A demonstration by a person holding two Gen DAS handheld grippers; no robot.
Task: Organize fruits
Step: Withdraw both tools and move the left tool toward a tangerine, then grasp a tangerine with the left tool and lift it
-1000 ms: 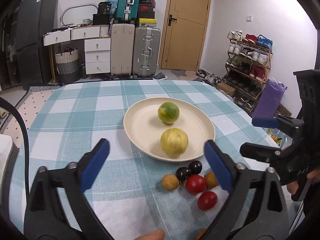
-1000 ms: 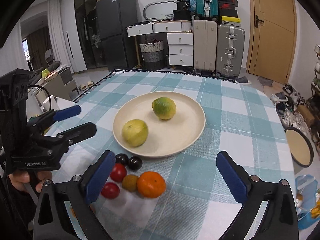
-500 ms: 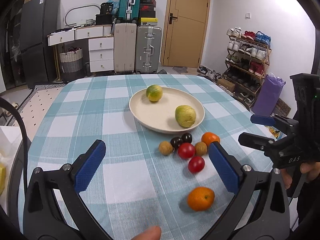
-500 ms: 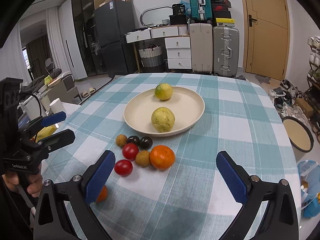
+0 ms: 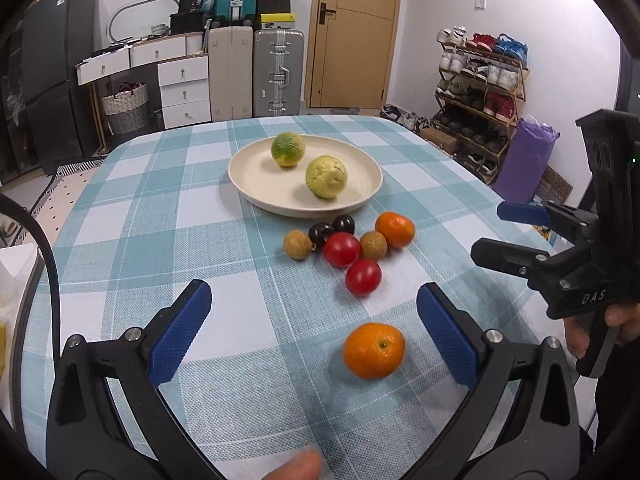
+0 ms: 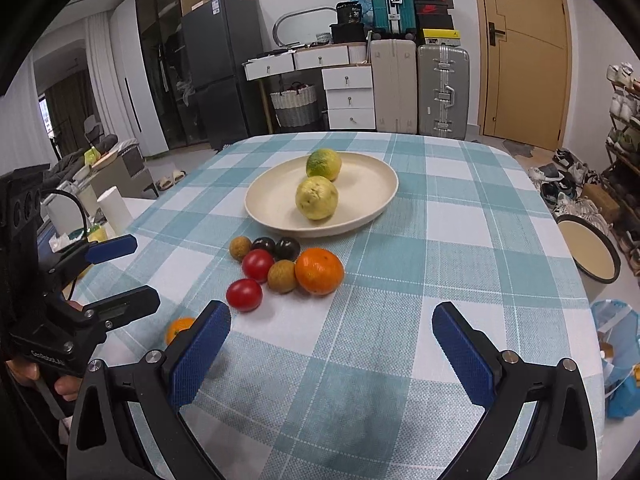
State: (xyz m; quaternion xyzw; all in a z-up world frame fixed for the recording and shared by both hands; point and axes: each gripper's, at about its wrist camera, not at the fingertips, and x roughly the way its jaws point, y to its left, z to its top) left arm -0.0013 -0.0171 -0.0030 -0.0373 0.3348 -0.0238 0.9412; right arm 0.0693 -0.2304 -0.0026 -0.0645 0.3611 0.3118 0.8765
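Observation:
A cream plate (image 5: pixel 248 176) (image 6: pixel 360 216) holds a green-yellow citrus (image 5: pixel 287 149) (image 6: pixel 323 164) and a pale yellow fruit (image 5: pixel 326 176) (image 6: pixel 316 197). In front of it lie two dark plums (image 5: pixel 332 228), two brown longans (image 5: pixel 297 244), two red tomatoes (image 5: pixel 341 249) (image 6: pixel 244 294) and an orange (image 5: pixel 395 229) (image 6: pixel 319 271). A second orange (image 5: pixel 374 350) (image 6: pixel 179 329) lies alone, close before my open, empty left gripper (image 5: pixel 316 334). My right gripper (image 6: pixel 330 354) is open and empty, short of the fruit cluster. Each gripper shows in the other's view, the right (image 5: pixel 520 236) and the left (image 6: pixel 116 276).
The table wears a teal checked cloth (image 5: pixel 160 240). A white cup (image 6: pixel 114 210) and clutter sit off the table's left side. A round stool (image 6: pixel 588 248) and a blue bag (image 6: pixel 616 344) are to the right. Suitcases, drawers and a shoe rack stand behind.
Both grippers have pulled back from the plate toward the near edge, so the fruit cluster and the lone orange have come into full view. Both stay open.

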